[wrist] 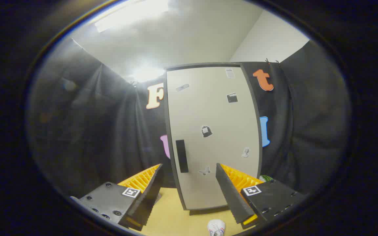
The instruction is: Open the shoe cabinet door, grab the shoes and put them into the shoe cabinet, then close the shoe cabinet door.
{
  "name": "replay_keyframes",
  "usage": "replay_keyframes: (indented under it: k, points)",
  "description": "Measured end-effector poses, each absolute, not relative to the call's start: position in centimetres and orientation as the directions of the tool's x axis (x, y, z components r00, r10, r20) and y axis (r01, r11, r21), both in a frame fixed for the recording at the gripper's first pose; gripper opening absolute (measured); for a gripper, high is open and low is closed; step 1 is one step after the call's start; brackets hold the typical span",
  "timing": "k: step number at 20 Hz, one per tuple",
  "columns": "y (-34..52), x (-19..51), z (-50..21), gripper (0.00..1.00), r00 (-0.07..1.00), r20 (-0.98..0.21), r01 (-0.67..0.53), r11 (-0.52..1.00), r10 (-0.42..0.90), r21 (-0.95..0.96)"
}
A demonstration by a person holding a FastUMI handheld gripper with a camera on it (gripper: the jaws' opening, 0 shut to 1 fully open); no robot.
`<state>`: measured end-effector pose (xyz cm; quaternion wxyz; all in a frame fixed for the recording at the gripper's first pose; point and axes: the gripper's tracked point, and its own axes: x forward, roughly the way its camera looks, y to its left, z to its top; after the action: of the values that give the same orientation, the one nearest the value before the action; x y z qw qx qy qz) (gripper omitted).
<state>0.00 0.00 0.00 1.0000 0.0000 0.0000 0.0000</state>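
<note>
Gripper (189, 193) hanging released, fingers spread before tall white shoe cabinet door (213, 137) with black handle (181, 156); door sitting closed, nothing started.

My gripper (189, 188) stands with its fingers spread apart on nothing, their inner pads (231, 193) dull black and ribbed, backed by orange ridged plastic. Just beyond them the shoe cabinet door (213, 131) looks a smooth, matt off-white board edged in dark trim, with a flat matt black handle (182, 156) and small paper-like stickers. Under the cabinet the table (172, 216) is smooth pale wood-toned laminate. A white stitched ball (216, 227) lies before the door.
</note>
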Motion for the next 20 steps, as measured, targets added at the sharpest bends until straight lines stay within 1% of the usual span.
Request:
replay_keyframes:
  k: [11,20]
  points:
    - [1.3,-0.7,-0.6,0.97,0.999,-0.001,-0.037,0.999,0.037,-0.004]
    - [2.6,2.2,-1.7,0.97,0.998,-0.007,-0.062,0.998,0.062,0.006]
